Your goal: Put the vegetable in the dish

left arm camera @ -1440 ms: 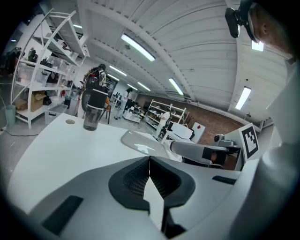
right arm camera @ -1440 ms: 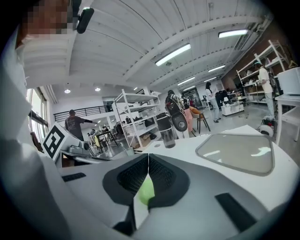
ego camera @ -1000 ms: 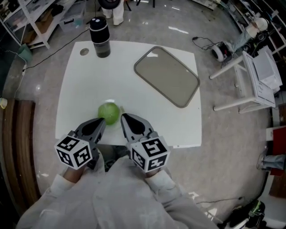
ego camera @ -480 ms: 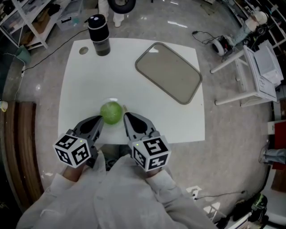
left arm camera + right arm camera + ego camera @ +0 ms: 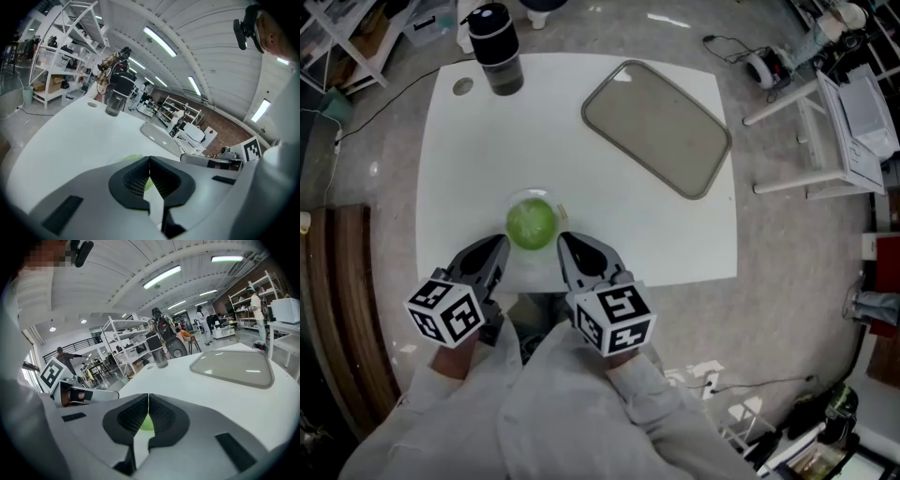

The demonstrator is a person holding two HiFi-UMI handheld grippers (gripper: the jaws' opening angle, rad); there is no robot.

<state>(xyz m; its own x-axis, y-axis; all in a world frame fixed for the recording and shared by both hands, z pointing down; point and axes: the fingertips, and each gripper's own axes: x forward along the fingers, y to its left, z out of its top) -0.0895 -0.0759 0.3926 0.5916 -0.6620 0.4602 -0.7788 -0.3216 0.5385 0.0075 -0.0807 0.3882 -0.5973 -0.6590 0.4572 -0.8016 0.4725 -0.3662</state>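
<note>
Vegetable [image 5: 531, 223] sits on the white surface [image 5: 609, 234], just ahead of both tool tips.
Left tool [image 5: 497, 247] and right tool [image 5: 562, 242] both have their jaws closed on nothing. They are held low, side by side at the near edge, tips angled inward to either side of the green ball. The dish [image 5: 656, 127] lies well apart, far right.

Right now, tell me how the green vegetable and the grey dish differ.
The vegetable is round and bright green; the dish is flat, grey and rounded-rectangular. The vegetable sits by the near edge of the white table; the dish lies askew toward its far right corner. The dish covers far more area. Both are on that table.
</note>
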